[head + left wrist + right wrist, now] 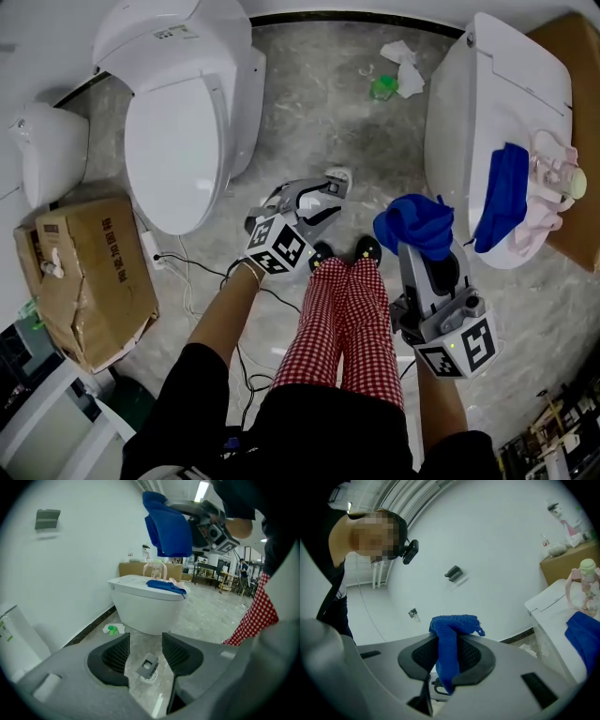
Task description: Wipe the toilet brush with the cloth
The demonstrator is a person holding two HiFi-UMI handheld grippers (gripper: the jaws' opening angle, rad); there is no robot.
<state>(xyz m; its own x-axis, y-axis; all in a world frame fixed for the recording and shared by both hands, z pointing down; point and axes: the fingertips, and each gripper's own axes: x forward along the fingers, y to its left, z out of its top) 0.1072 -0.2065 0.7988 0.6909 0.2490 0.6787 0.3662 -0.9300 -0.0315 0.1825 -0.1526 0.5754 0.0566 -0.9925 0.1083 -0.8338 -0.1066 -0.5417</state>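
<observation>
The toilet brush stands on the floor in a small white holder, between the two toilets. In the left gripper view its grey square handle end shows below and between the jaws, apart from both pads. My left gripper is open, tilted down over the brush. My right gripper is shut on a blue cloth, which bunches above the fingertips and hangs down between them. In the left gripper view, the cloth hangs high above the brush.
A white toilet stands at the left. Another toilet at the right carries a second blue cloth and a pink bottle. A cardboard box, a cable, tissue and a green item lie on the floor.
</observation>
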